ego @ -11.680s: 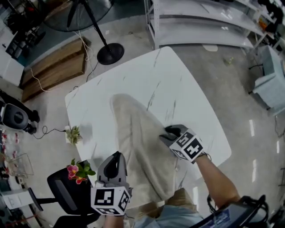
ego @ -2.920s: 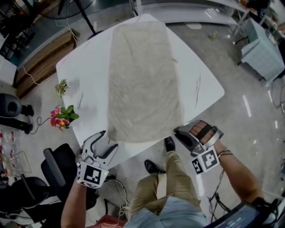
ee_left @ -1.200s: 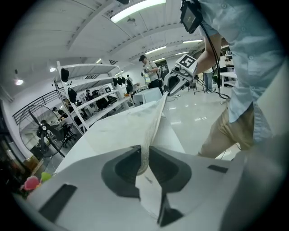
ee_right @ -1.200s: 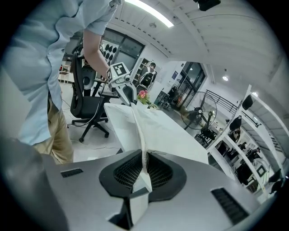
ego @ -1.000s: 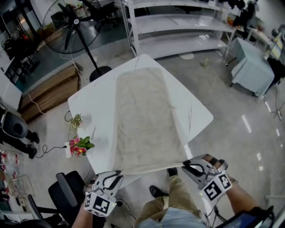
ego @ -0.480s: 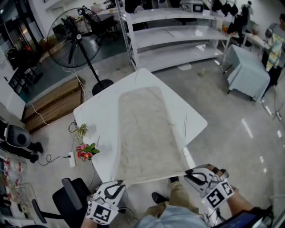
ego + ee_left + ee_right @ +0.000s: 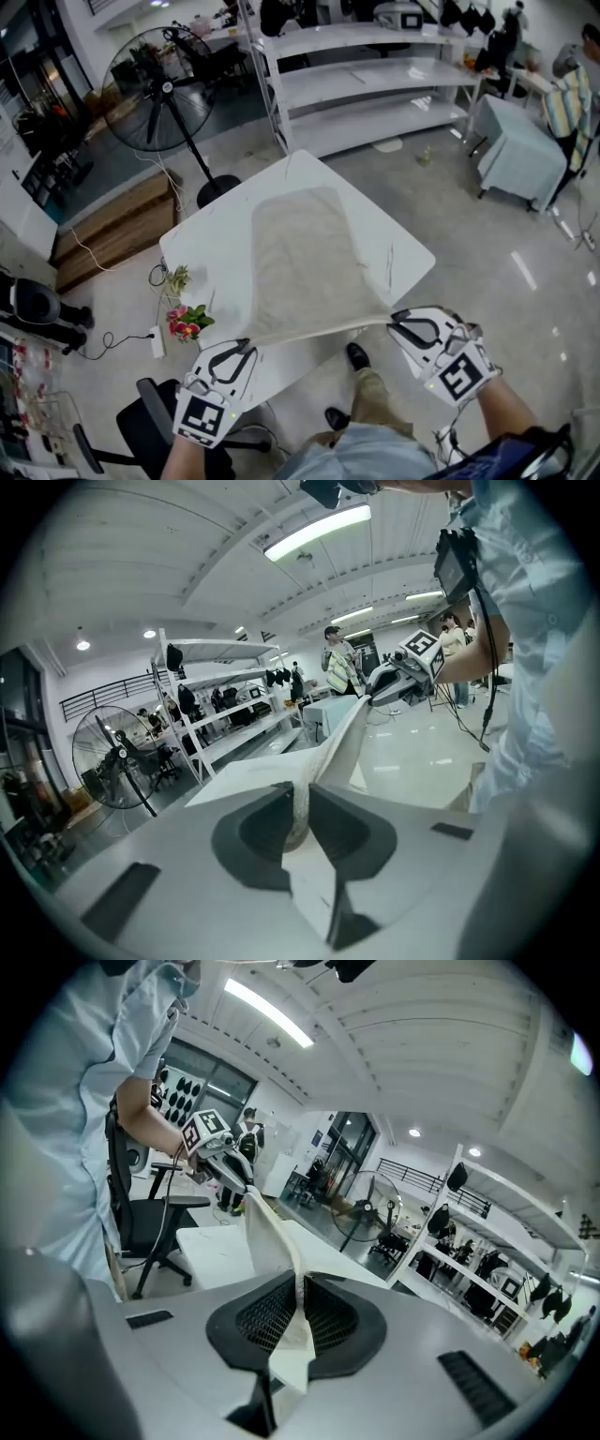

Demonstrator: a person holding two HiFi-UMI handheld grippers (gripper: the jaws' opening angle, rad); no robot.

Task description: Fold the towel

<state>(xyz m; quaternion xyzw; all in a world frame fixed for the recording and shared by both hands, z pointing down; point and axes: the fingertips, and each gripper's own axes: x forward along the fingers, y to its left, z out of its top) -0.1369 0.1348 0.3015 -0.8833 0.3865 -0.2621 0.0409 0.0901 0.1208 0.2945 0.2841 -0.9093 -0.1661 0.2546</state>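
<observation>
"What have the grippers got?"

"My left gripper (image 7: 246, 345), at seven o'clock in the head view, is clamped on the near left corner of the towel (image 7: 305, 248), with the cloth pinched edge-on between its jaws. My right gripper (image 7: 396, 320), at five o'clock, is closed on the near right corner the same way."

"What has changed in the last second?"

"Both hands have come up. A second ago the near edge sat down by the lip of the surface (image 7: 202, 248). Now it is a taut line strung between the two grippers, lifted clear. The far part of the towel still lies flat toward twelve o'clock."

"What does that mean for the fold?"

"I judge the lift is done and the carry comes next: bring that edge over toward twelve o'clock and lay it on the far edge. The corners need to travel level, or the fold will land skewed."
</observation>
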